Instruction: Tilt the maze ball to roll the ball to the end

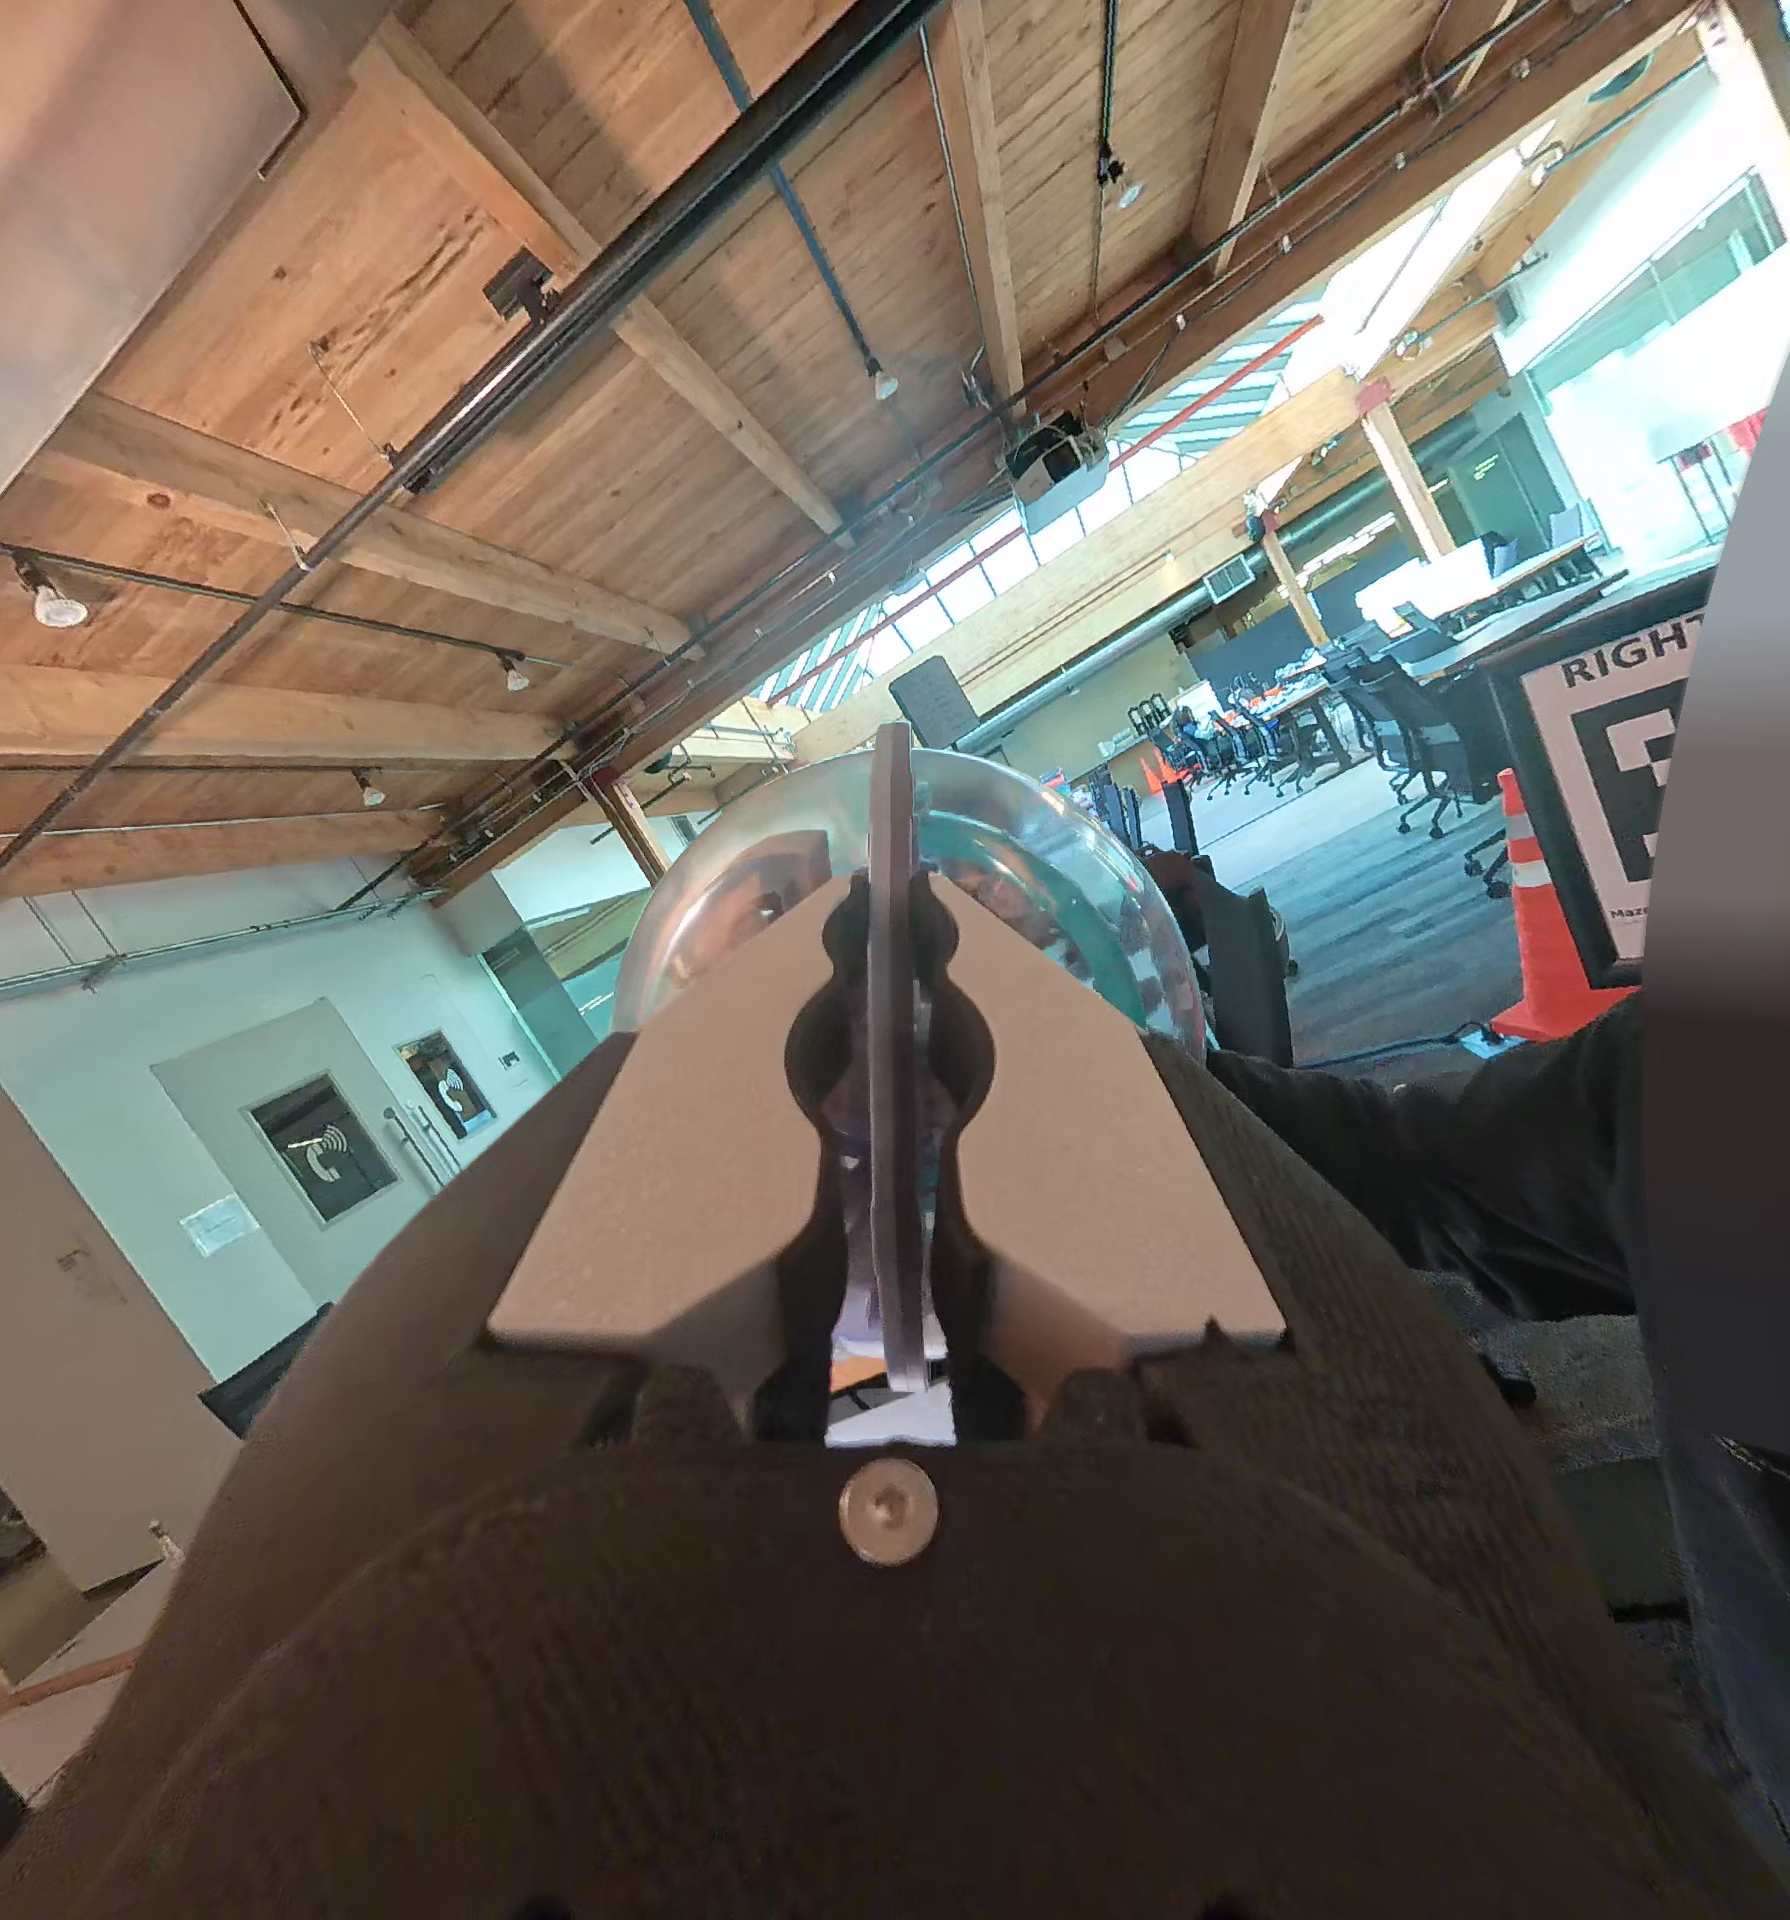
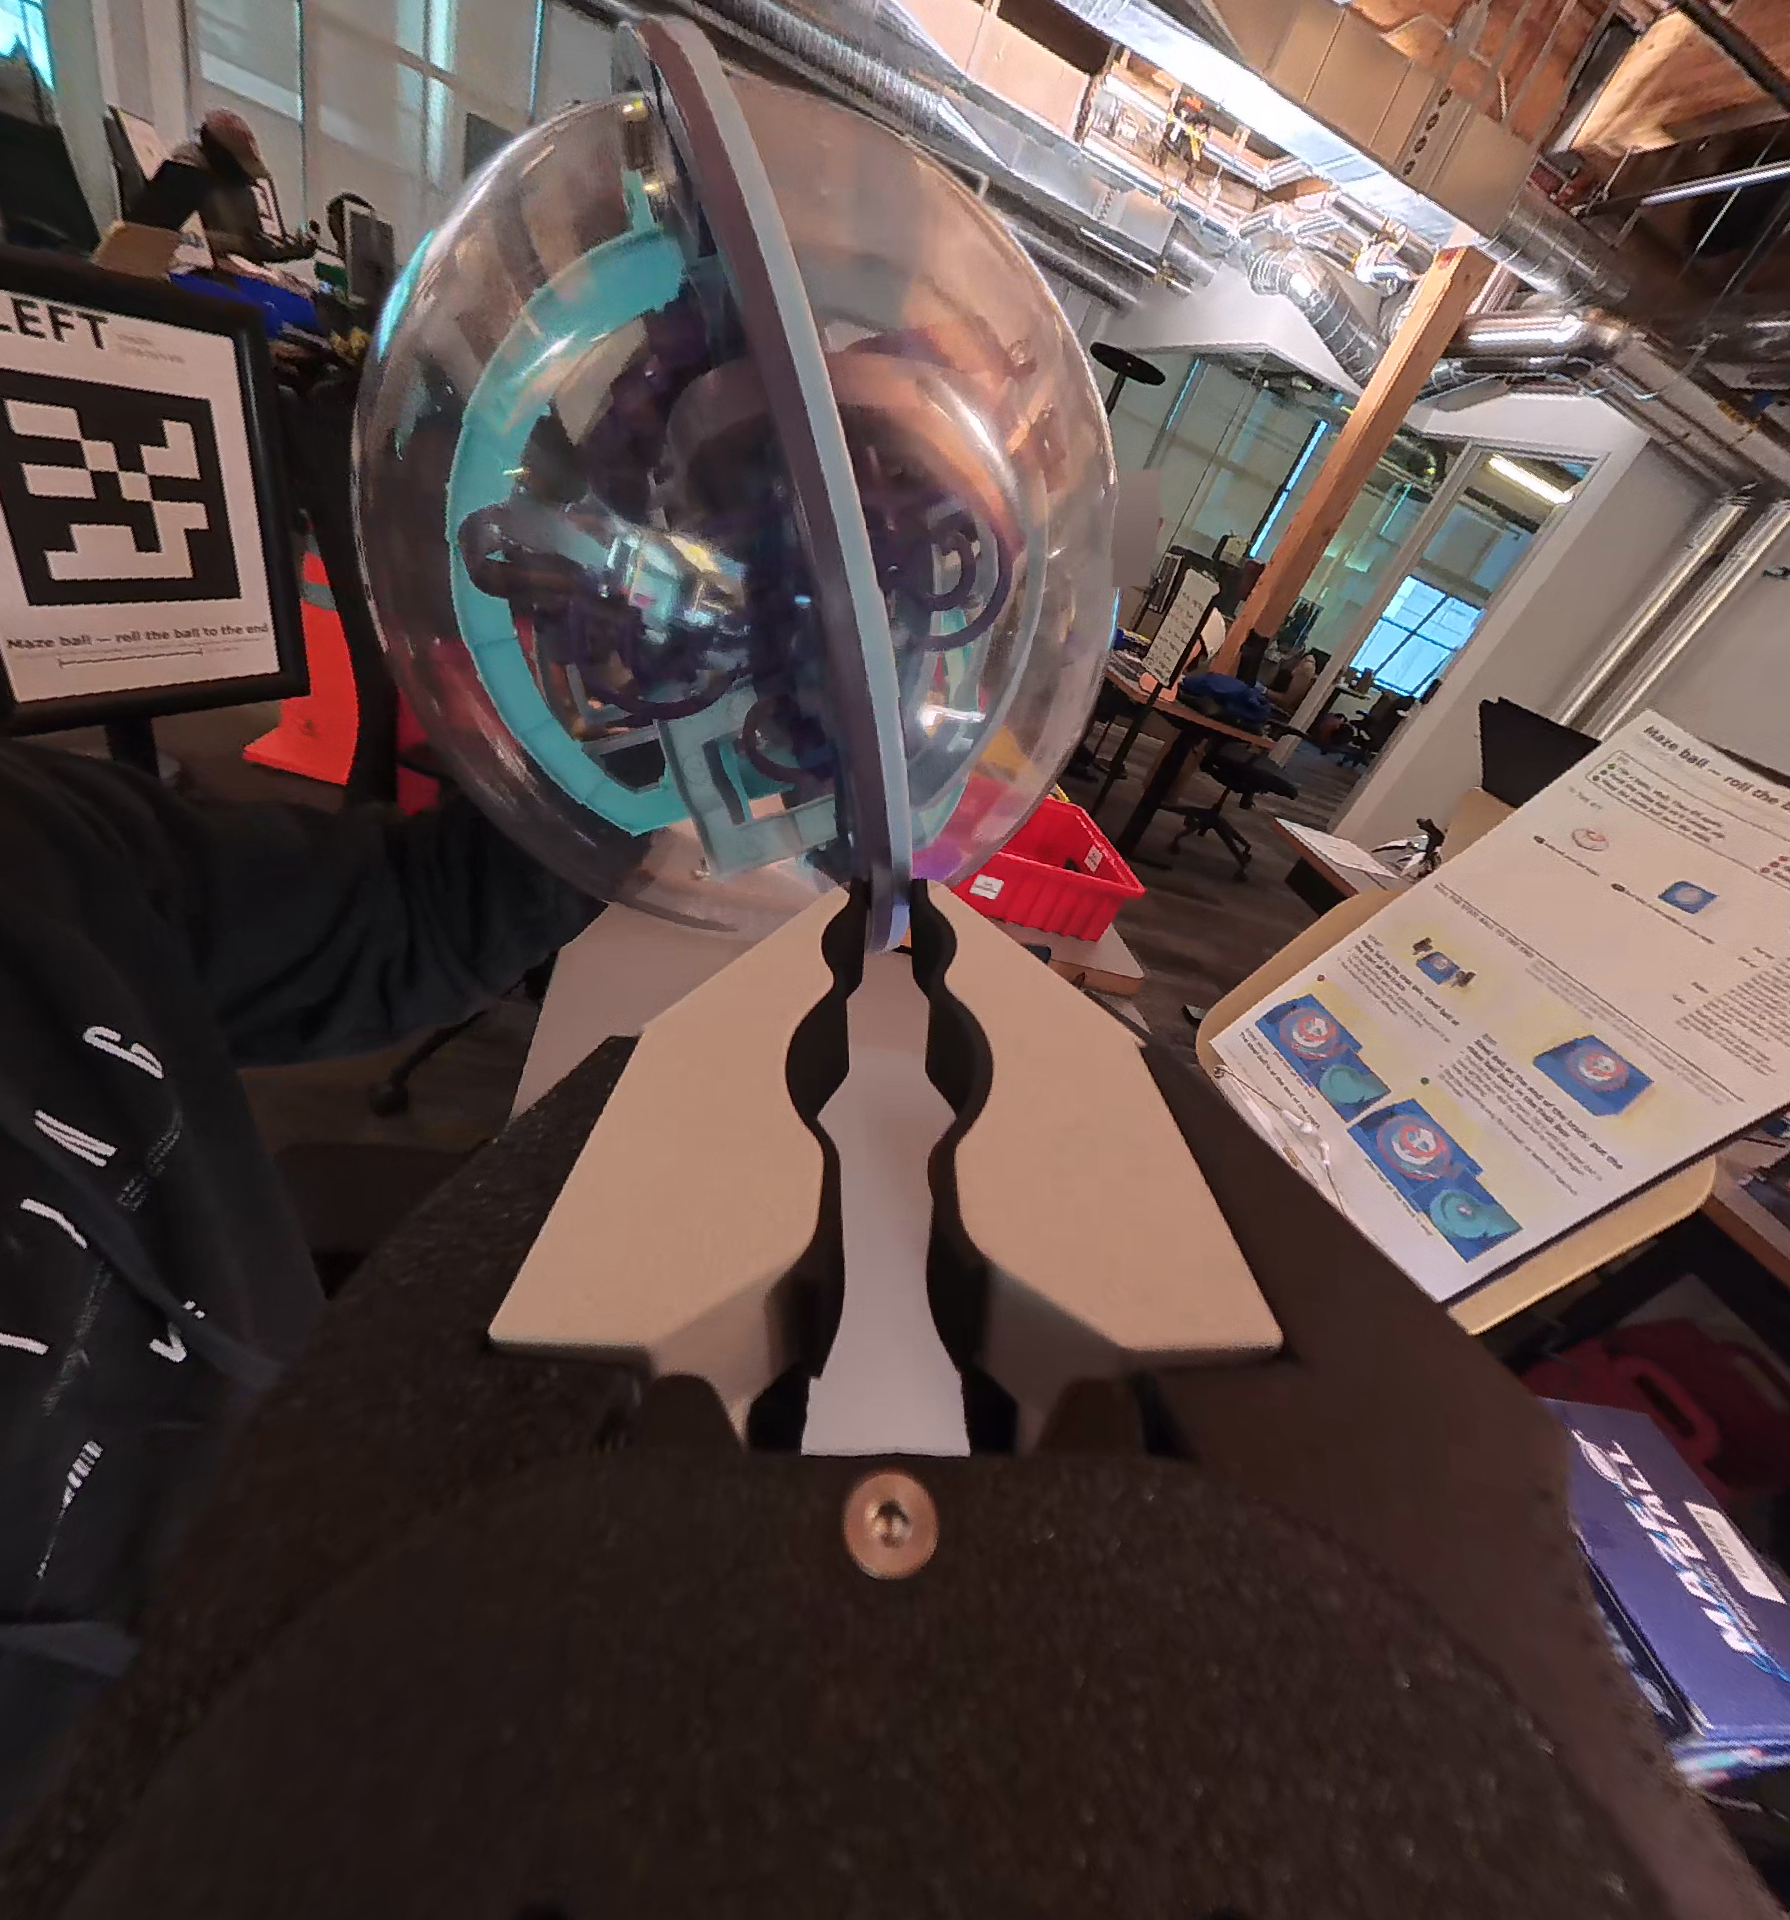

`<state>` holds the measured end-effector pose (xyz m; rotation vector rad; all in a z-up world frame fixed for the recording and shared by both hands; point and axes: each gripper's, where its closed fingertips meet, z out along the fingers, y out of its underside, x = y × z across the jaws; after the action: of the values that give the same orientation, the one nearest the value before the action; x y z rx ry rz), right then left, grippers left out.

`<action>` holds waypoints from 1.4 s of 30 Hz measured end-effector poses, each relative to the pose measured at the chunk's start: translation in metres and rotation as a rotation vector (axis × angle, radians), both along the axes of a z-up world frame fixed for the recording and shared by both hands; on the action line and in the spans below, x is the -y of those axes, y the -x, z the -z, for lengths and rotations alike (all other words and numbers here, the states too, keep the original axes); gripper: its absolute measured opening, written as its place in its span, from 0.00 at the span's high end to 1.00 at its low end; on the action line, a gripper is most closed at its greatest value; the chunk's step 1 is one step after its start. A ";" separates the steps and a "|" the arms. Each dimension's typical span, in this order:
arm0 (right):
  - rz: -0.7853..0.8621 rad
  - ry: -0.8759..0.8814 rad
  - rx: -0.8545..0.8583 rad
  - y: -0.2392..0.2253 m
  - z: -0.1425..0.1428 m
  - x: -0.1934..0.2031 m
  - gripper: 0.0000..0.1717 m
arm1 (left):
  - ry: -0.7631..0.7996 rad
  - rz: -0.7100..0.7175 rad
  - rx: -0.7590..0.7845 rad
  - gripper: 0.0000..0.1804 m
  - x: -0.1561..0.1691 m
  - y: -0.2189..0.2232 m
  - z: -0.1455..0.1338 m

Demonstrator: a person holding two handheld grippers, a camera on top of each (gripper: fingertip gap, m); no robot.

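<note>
Right wrist view: maze ball (image 2: pixel 735 499) aloft, both grippers clamped on its flat rim (image 2: pixel 875 831).
Right gripper (image 2: pixel 883 914) grips below; left gripper (image 1: pixel 889 894) likewise. Nearby: red bin (image 2: pixel 1057 873), instruction sheet (image 2: pixel 1556 997), orange cone (image 1: pixel 1545 914), marker sign (image 2: pixel 106 499).

Both views are bright, lit mainly by daylight. In the left wrist view the skylights (image 1: pixel 984 582) and far windows (image 1: pixel 1649 260) blow out to white, while the wooden ceiling (image 1: pixel 455 312) stays warm and evenly lit. The clear maze ball (image 2: pixel 735 499) carries white glare spots and looks slightly smeared by motion blur. Wide-angle distortion bends straight beams and pipes toward the edges. The dark gripper bodies at the bottom are soft and out of focus, with deep shadow between the jaws.
</note>
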<state>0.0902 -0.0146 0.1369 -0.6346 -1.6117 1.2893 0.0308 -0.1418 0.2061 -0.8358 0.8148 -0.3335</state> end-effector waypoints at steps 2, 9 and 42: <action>0.009 -0.009 0.004 -0.002 -0.002 0.000 0.97 | -0.013 0.011 0.017 0.97 0.000 0.001 0.001; 0.034 -0.024 0.037 -0.005 -0.001 0.002 0.97 | -0.050 0.045 0.092 0.97 0.000 0.005 0.005; 0.095 0.106 0.187 0.004 0.046 -0.033 0.97 | 0.112 0.121 0.333 0.97 -0.051 0.041 0.055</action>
<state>0.0864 0.0186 0.0913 -0.9096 -1.6493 1.2826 -0.0100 -0.0905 0.1511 -0.8096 0.5397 -0.6125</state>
